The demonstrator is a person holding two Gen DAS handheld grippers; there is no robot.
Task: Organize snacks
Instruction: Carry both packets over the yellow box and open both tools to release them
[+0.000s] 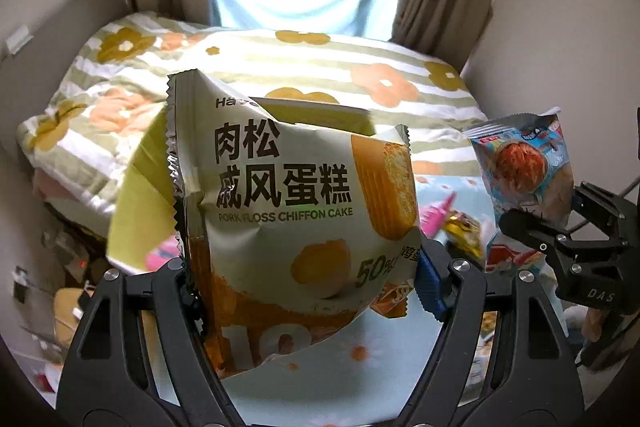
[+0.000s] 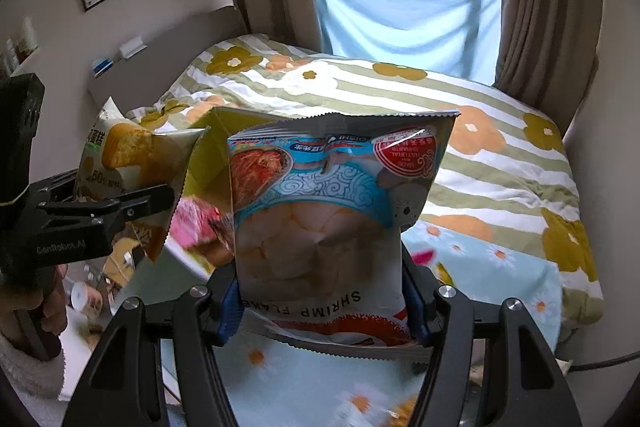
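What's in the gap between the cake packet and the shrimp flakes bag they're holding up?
In the right wrist view, a yellow-green box flap stands between the cake packet and the shrimp flakes bag, with pink wrappers lower down.

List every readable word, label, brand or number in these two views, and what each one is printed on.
"肉松 戚风蛋糕", "PORK FLOSS CHIFFON CAKE", "50%": cake packet held in the left gripper.
"Have", cut off by a fold: same packet's top.
"SHRIMP FLAKE", upside down, last letters hidden: shrimp packet held in the right gripper.
"NATURAL": its red seal; the rest is too small.
"DAS": right gripper body.
"GenRobot.AI", faint: left gripper body.
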